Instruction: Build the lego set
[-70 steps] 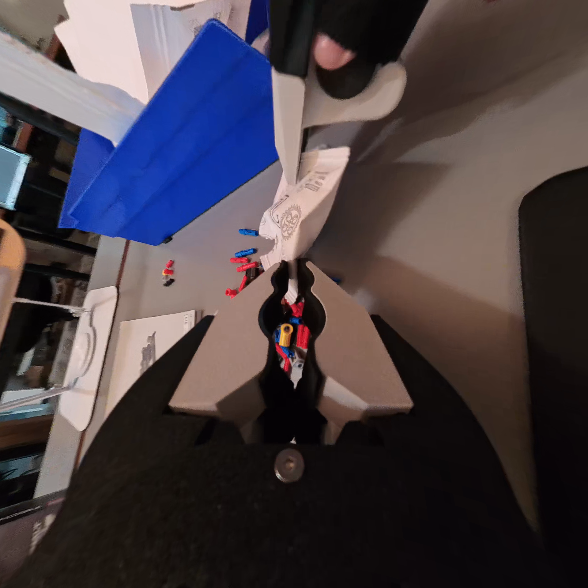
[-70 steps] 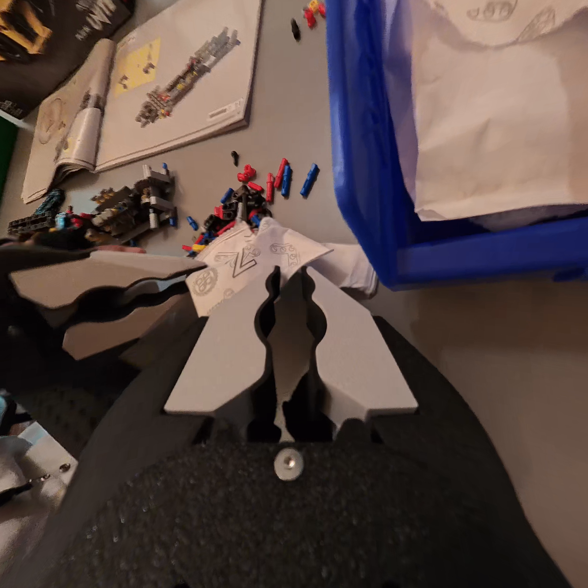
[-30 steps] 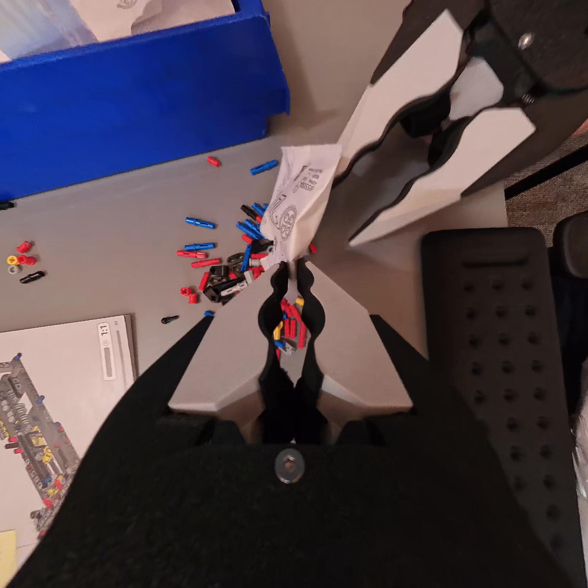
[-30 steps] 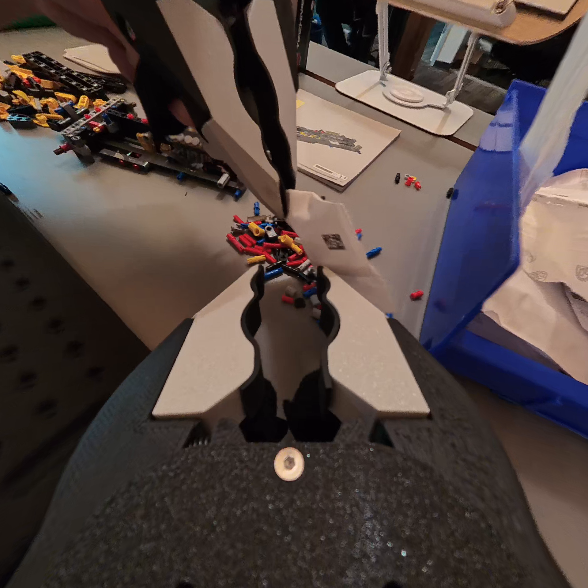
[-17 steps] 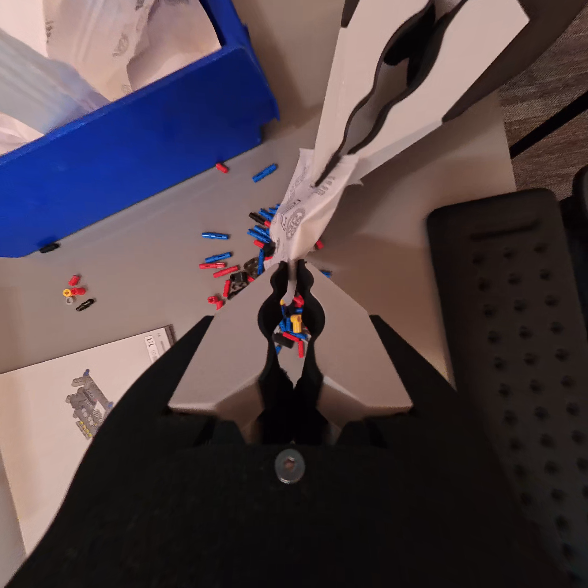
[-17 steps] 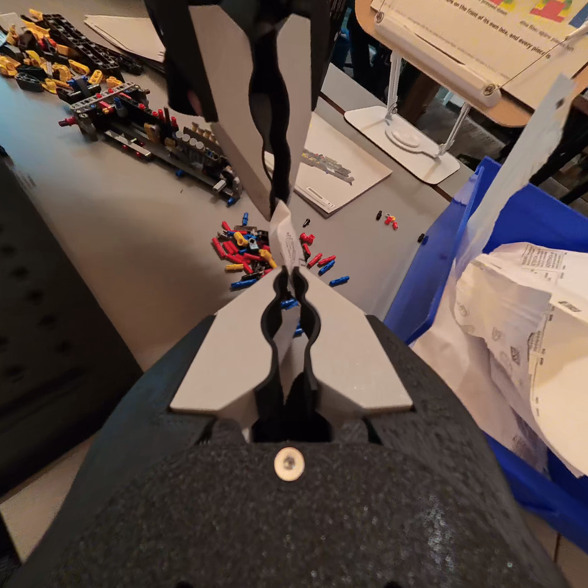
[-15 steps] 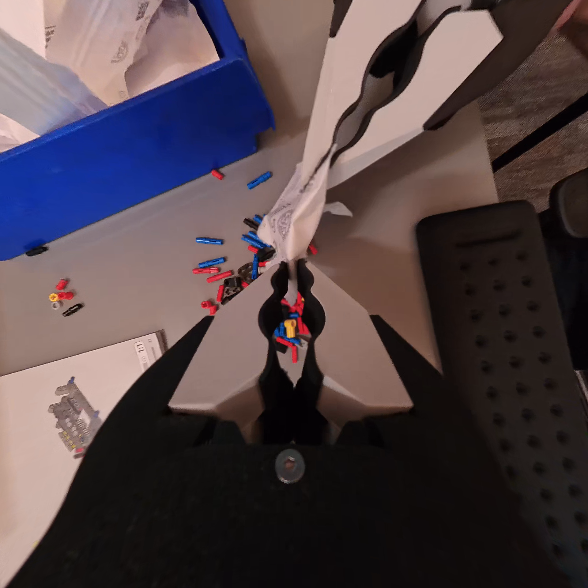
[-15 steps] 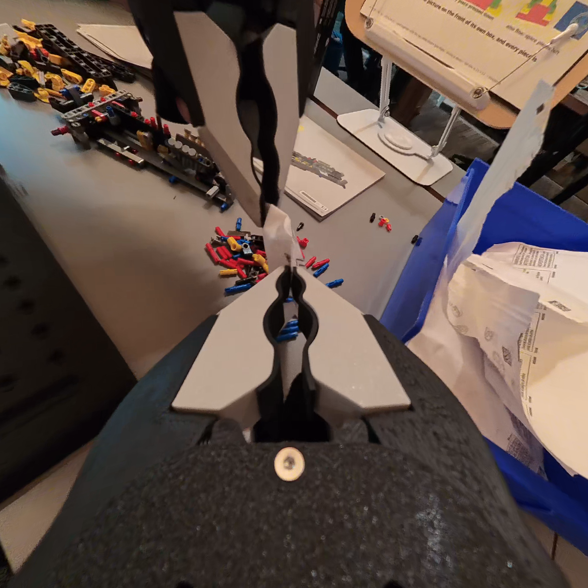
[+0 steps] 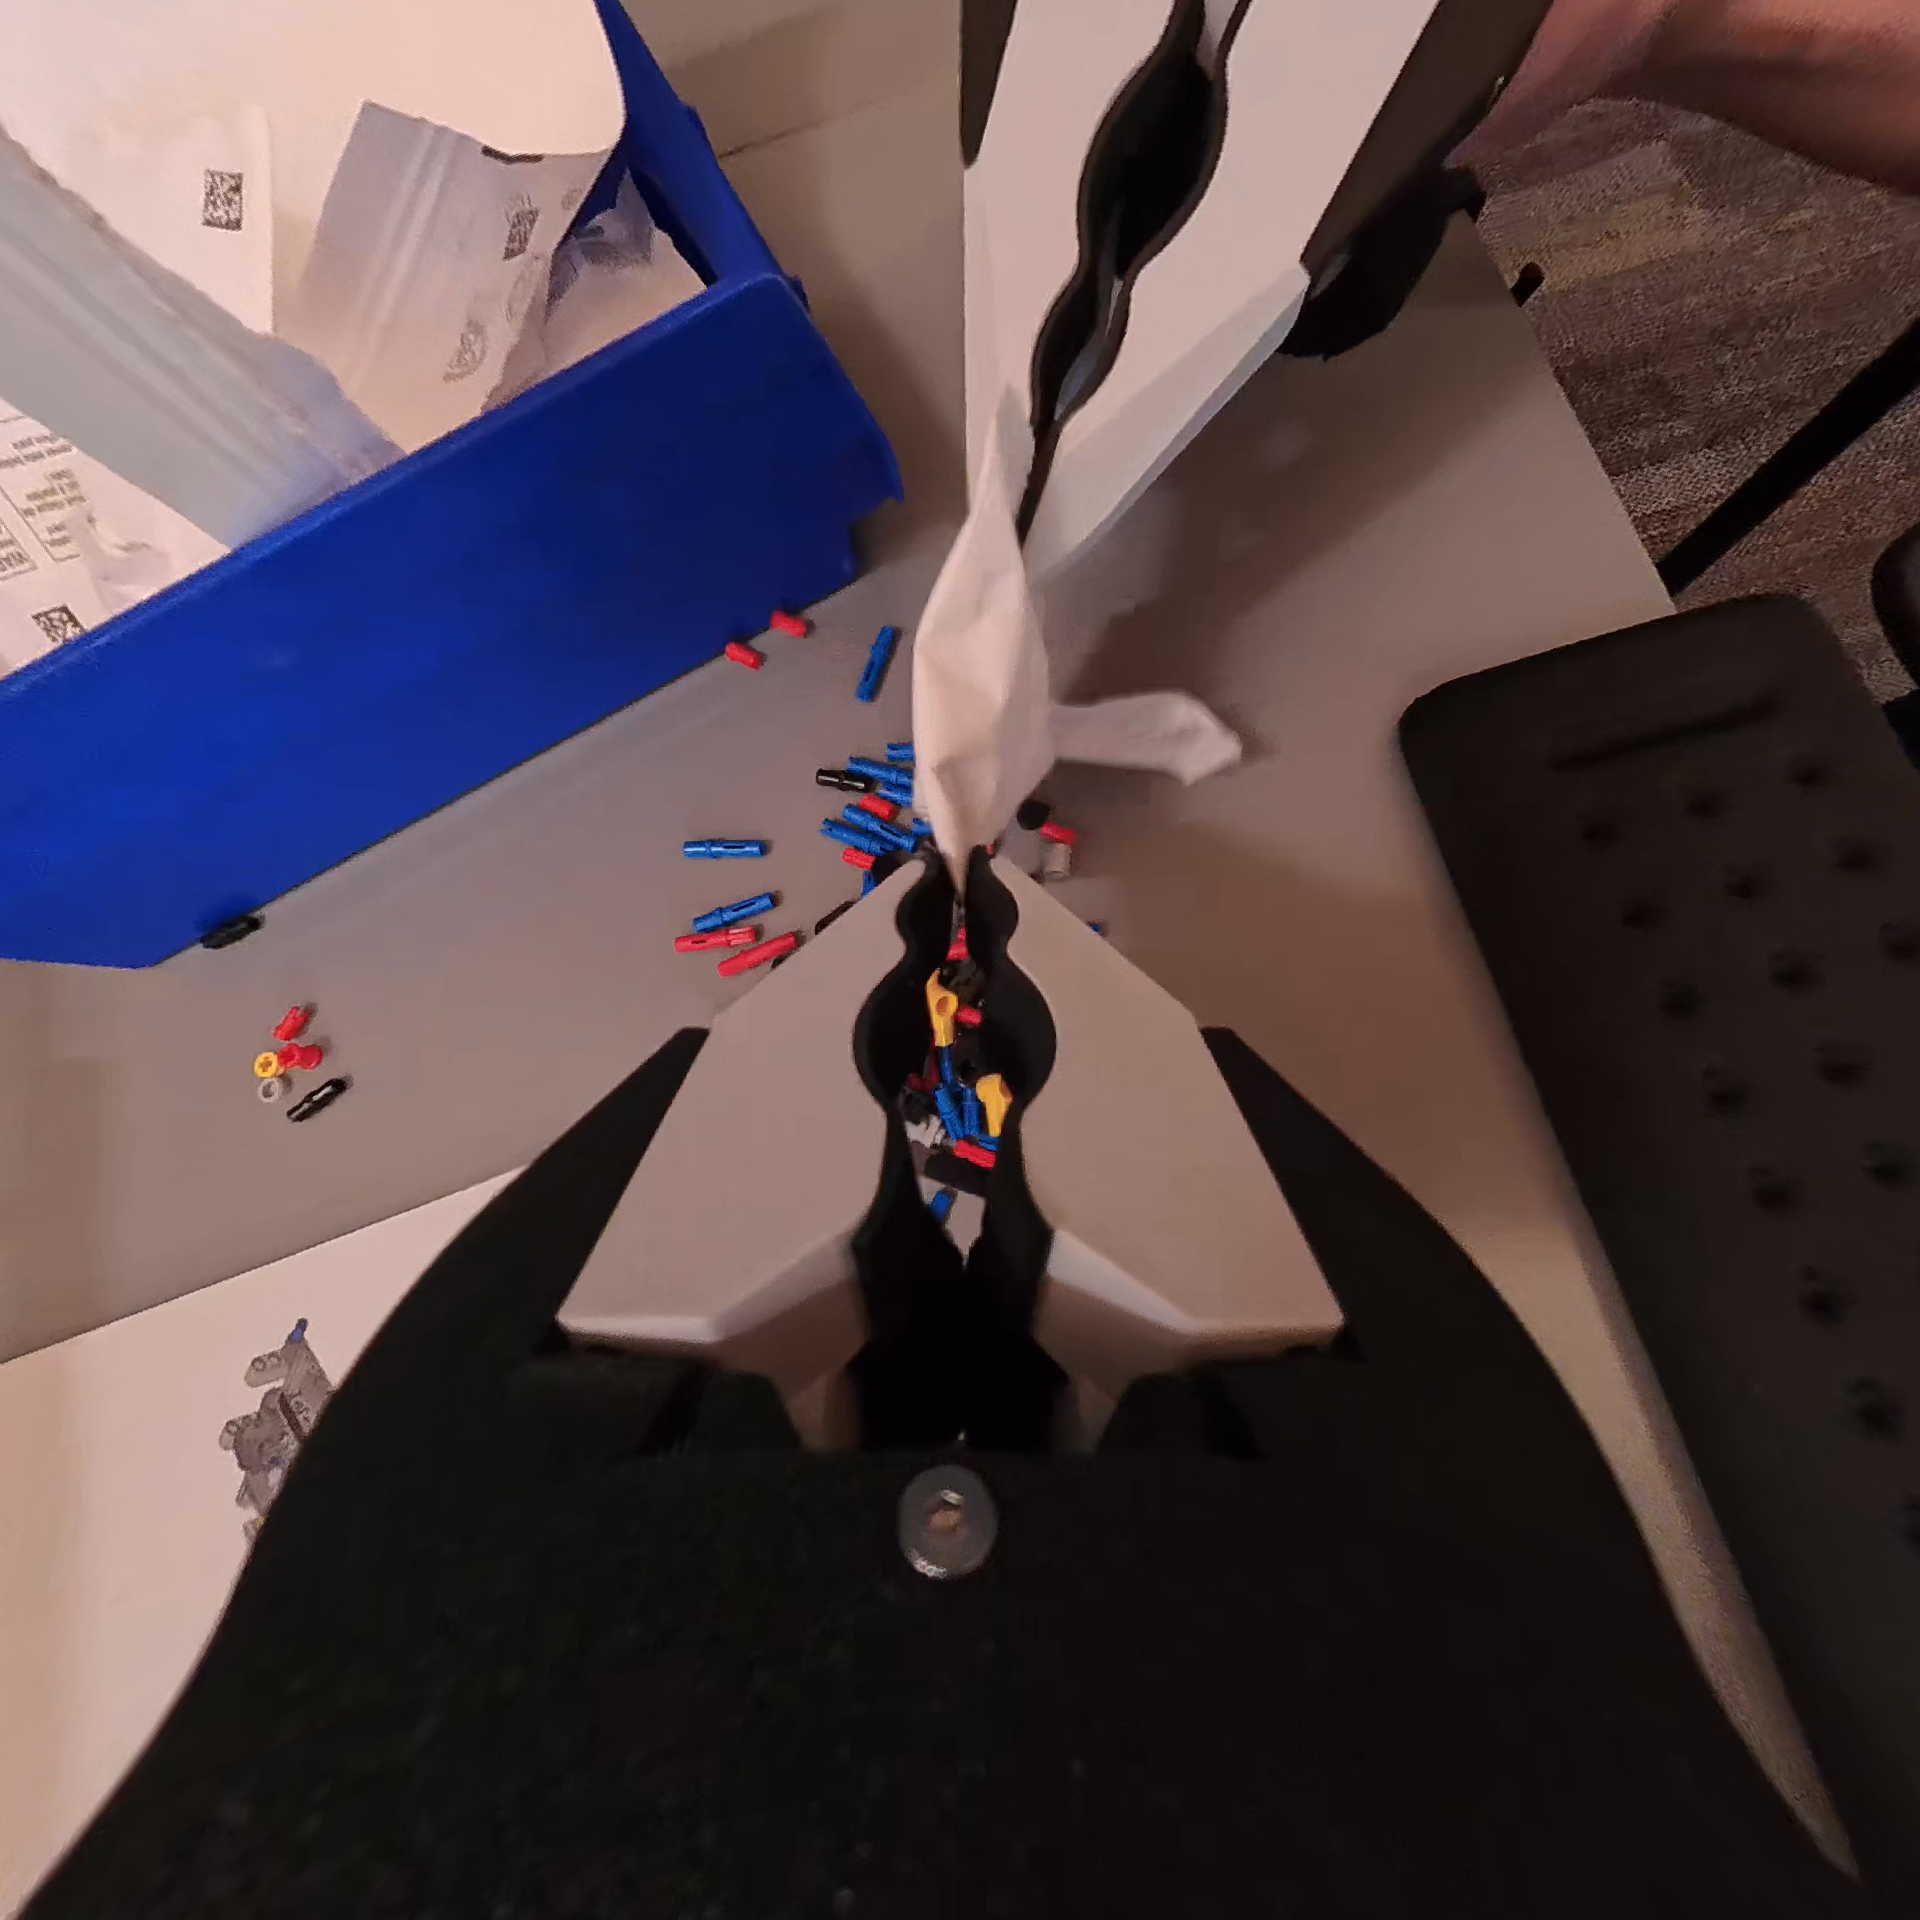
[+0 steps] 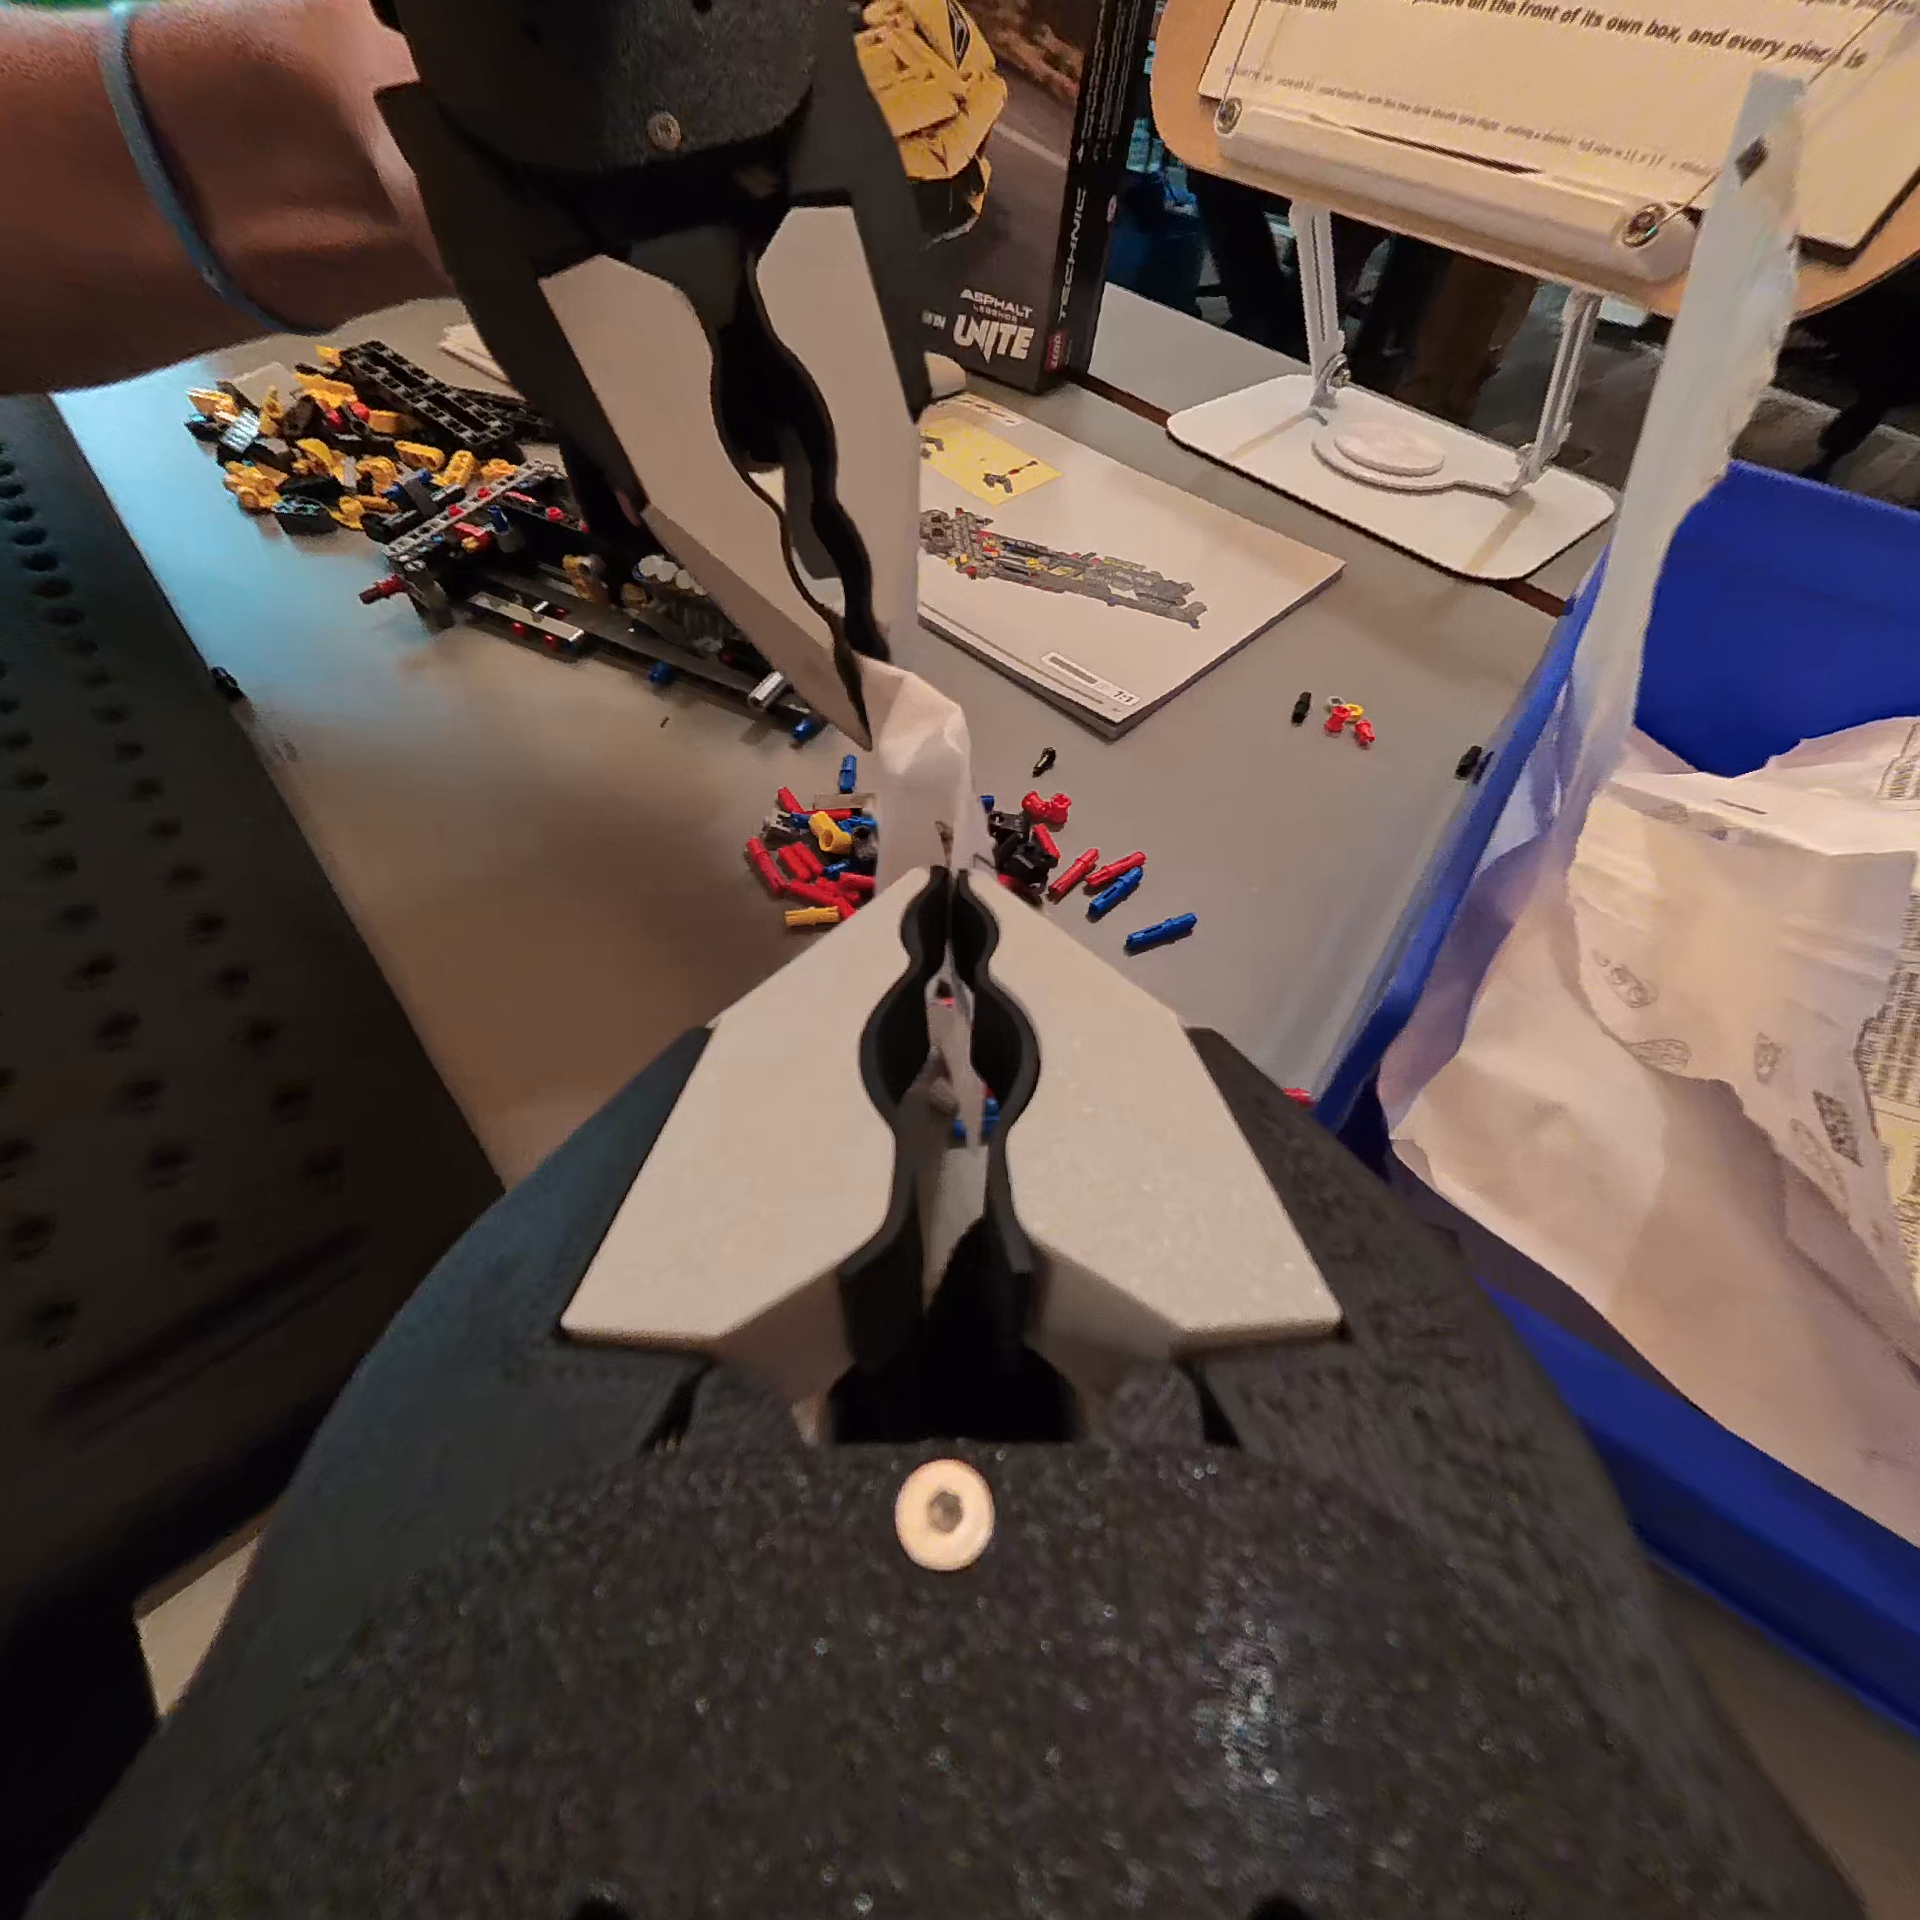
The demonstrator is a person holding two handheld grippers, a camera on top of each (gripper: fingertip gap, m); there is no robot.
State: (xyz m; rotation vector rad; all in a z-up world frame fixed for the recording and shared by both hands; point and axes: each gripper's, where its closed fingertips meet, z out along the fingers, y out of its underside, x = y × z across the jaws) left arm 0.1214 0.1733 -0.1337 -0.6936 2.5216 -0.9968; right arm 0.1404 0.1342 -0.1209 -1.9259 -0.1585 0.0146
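Observation:
A white paper parts bag (image 9: pixel 977 686) is stretched and twisted between both grippers, above a pile of small red, blue, black and yellow pins (image 9: pixel 873 810) on the grey table. My left gripper (image 9: pixel 956 862) is shut on its near end. My right gripper (image 9: pixel 1034 468) comes in from the top and is shut on the far end. In the right wrist view my right gripper (image 10: pixel 951 878) pinches the bag (image 10: pixel 920 748) and the left gripper (image 10: pixel 868 675) holds it from above, over the pins (image 10: pixel 821 862). A partly built dark model (image 10: pixel 582 582) lies behind.
A blue bin (image 9: pixel 416 623) with empty paper bags stands beside the pile, also in the right wrist view (image 10: pixel 1766 644). An open instruction booklet (image 10: pixel 1091 582), loose yellow and black parts (image 10: pixel 312 447), the set box (image 10: pixel 1018 208) and a white stand (image 10: pixel 1403 457) lie behind. A torn scrap (image 9: pixel 1143 727) and a black perforated seat (image 9: pixel 1714 935) are at the right. My hands' fingertips stand some 5 cm from each other. The partly built dark model (image 10: pixel 582 582) lies some 20 cm from my left tips, 25 cm from my right tips.
My right gripper, open a second ago, has shut on the bag's far end. The bag is now pulled taut and twisted narrow between the two grippers, and a torn scrap lies on the table.

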